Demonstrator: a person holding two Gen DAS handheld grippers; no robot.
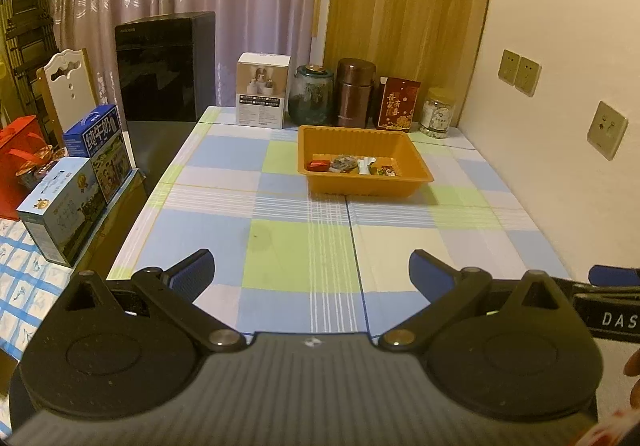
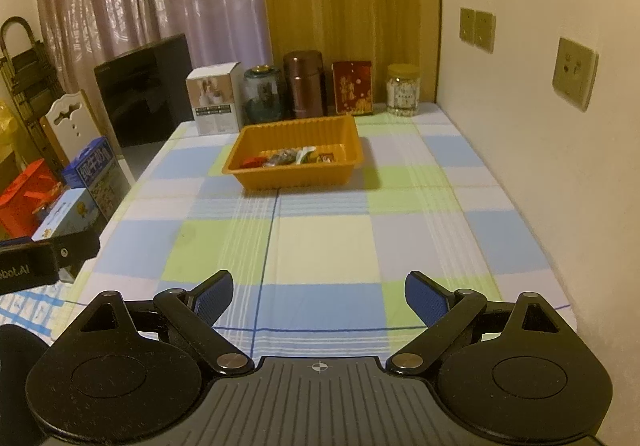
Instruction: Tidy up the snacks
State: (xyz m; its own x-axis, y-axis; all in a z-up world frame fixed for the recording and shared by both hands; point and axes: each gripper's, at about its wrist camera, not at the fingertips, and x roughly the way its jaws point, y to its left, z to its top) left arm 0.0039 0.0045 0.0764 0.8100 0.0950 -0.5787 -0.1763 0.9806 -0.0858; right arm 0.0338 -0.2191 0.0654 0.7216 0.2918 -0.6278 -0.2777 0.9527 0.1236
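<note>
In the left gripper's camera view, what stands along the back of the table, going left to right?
White box → green glass jar → brown flask → red box → clear plastic jar. The orange tray sits in front of them.

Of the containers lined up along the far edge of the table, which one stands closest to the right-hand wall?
The clear jar with the yellow lid, filled with pale pieces. The red box, brown flask, glass jar and white box all stand further left.

Dim, warm yellowish indoor light, soft shadows, fisheye bending, dark corner vignetting.
</note>
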